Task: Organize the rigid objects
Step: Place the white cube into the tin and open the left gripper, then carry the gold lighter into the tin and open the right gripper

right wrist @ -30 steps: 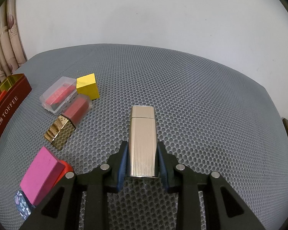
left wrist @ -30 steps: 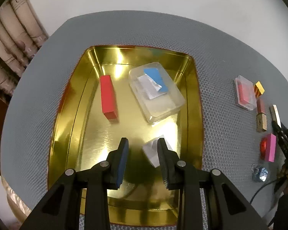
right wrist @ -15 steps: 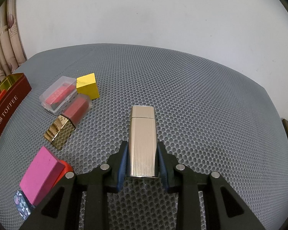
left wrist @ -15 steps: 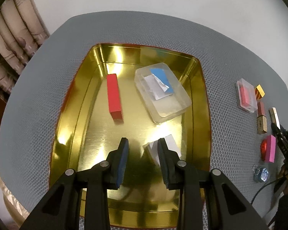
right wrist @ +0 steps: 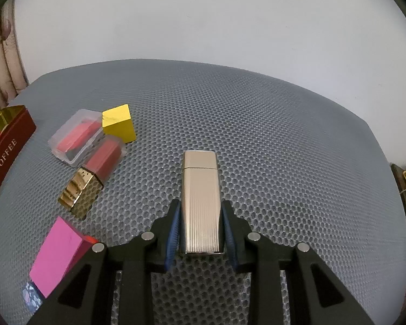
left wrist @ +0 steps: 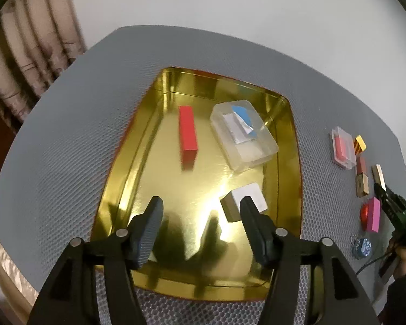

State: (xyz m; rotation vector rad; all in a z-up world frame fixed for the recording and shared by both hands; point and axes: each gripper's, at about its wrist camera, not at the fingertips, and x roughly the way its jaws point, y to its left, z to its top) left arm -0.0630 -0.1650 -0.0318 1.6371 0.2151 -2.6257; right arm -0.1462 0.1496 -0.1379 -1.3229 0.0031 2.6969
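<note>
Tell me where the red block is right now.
In the left wrist view, the red block lies flat inside the gold tin, in its far half, just left of the clear plastic box.

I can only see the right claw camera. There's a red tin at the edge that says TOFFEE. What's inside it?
Observer: A long red block lies flat on the tin's gold floor.
Operator: Is that all?
Observer: No. Just right of it lies a clear plastic box with blue and white pieces inside.
Operator: Where's the other claw?
Observer: The left claw hangs over the near end of the tin. Its jaws have just been opening and nothing is between them.
Operator: Did it drop something?
Observer: I can't tell, but a small white-topped block lies in the tin right beside its right finger.
</note>
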